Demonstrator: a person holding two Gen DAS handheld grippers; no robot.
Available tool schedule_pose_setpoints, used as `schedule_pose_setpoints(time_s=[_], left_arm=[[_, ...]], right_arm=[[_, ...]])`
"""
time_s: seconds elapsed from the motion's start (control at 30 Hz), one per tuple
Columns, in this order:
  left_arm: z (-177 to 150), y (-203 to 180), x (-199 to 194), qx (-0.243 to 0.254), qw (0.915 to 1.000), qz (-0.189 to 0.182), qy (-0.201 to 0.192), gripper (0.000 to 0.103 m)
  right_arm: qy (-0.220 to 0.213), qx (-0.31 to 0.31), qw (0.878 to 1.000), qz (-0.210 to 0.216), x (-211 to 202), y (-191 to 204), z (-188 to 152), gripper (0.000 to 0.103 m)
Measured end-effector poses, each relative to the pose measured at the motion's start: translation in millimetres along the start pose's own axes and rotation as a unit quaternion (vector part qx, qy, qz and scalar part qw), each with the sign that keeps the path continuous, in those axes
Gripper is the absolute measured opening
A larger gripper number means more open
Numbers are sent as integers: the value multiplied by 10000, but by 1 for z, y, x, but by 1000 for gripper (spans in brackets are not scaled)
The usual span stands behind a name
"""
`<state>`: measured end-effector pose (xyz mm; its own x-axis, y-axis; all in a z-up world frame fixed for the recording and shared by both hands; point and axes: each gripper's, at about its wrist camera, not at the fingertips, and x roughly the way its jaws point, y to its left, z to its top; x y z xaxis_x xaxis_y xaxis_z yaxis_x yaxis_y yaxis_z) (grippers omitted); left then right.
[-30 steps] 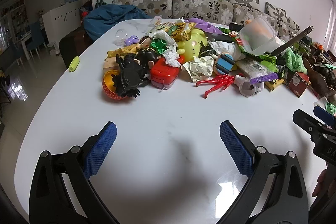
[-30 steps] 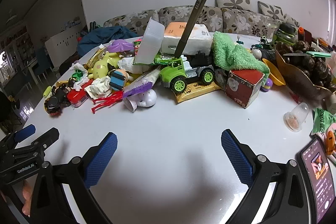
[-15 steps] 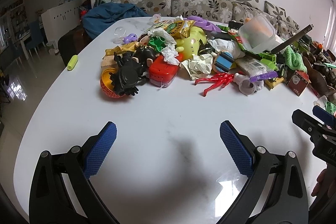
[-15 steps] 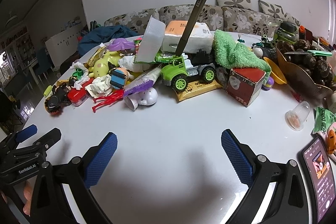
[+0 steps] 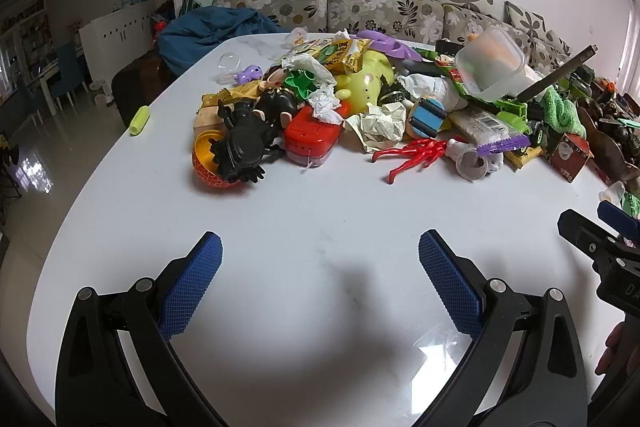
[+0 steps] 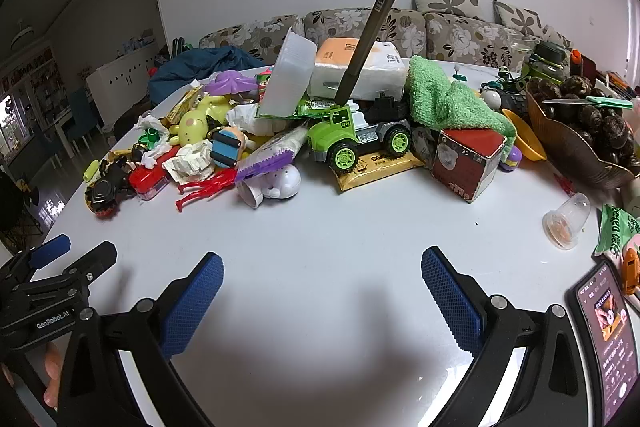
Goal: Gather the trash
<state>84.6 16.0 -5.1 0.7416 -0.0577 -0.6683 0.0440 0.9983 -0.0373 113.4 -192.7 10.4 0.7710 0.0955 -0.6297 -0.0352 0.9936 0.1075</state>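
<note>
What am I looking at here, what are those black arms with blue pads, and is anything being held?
These are two hand-held grippers, each carrying a camera that looks out along its jaws. One picture is from the left gripper, the other from the right gripper. Both stand open over a bare part of the white table and hold nothing. Ahead lies a heap of toys mixed with trash: a crumpled white paper ball, a red plastic box, a green toy truck.

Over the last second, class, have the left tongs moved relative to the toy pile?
Yes. The left tongs, open and empty, have edged toward the pile: the red box now sits slightly lower in the left view.
</note>
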Motion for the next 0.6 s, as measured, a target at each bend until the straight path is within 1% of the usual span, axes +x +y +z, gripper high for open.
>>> schedule_pose_setpoints(time_s=[0.6], left_arm=[[0, 0, 1, -31, 10000, 6, 6, 96]], right_arm=[[37, -23, 10000, 30, 1, 0, -1, 98]])
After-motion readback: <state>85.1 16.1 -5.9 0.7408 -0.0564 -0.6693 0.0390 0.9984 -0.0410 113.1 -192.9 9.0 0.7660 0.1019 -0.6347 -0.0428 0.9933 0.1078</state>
